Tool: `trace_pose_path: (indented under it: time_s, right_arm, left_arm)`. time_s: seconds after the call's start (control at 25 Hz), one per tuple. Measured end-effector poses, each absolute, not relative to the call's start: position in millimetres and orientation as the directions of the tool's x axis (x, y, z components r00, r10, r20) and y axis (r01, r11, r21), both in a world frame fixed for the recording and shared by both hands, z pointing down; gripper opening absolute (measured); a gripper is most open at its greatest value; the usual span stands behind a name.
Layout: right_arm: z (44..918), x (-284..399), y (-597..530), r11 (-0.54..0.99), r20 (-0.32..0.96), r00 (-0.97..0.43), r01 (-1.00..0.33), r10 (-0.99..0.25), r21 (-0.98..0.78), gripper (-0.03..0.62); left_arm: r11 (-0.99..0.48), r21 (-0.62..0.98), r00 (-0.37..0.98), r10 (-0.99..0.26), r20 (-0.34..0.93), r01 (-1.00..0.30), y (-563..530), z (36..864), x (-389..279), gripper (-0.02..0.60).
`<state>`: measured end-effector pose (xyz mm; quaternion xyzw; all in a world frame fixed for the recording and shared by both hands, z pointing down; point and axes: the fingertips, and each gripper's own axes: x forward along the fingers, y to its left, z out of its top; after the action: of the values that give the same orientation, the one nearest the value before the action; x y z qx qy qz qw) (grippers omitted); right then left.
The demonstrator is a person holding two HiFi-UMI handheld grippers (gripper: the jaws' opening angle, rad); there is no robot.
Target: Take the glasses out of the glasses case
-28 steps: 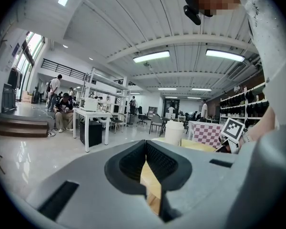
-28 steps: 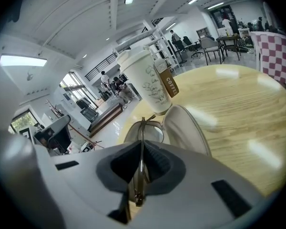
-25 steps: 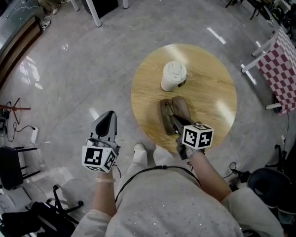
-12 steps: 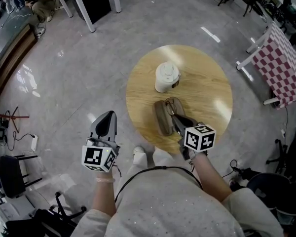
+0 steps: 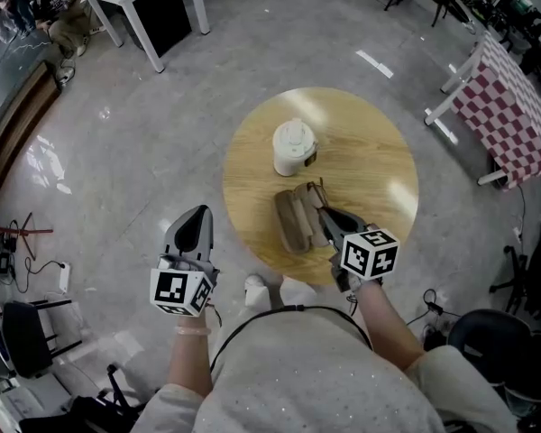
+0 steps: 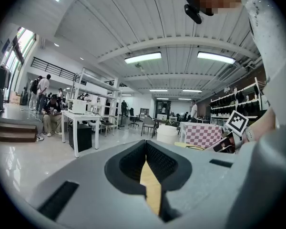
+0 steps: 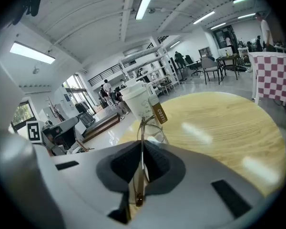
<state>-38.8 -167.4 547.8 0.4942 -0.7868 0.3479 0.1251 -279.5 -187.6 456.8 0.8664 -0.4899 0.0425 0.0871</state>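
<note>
Right tool (image 5: 324, 215) clamped on glasses (image 7: 141, 144) at open brown glasses case (image 5: 291, 224). Frame sat edge-on, long axis pointing away toward lidded cup (image 5: 294, 146) on round table (image 5: 379, 174). Left tool (image 5: 197, 216) closed, empty, over floor (image 5: 117, 152) beside table.

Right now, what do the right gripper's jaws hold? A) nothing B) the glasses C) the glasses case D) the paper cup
B: its own view shows the right gripper shut on the thin frame of the glasses, with the paper cup standing beyond.
</note>
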Motion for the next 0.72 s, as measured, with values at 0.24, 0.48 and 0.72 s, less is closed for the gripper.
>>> trace_pose_path:
  time_s: [0.24, 0.48, 0.72]
  right_arm:
    - [534.1, -28.1, -171.4, 0.265, 0.51, -0.454, -0.877, -0.73, -0.401, 0.02]
    - [519.6, -15.3, -173.9, 0.258, 0.472, -0.425, -0.889, -0.772, -0.379, 0.02]
    - [505.7, -3.4, -177.7, 0.26, 0.438, -0.403, -0.9, -0.804, -0.351, 0.02]
  left_arm:
    - [-0.519, 0.106, 0.53, -0.835, 0.15, -0.848, -192.6, 453.4, -275.0, 0.005]
    - [-0.531, 0.103, 0.541, -0.83, 0.14, -0.841, -197.2, 448.7, -269.1, 0.005]
    - [-0.533, 0.112, 0.544, -0.828, 0.134, -0.839, -201.1, 446.4, -264.8, 0.005]
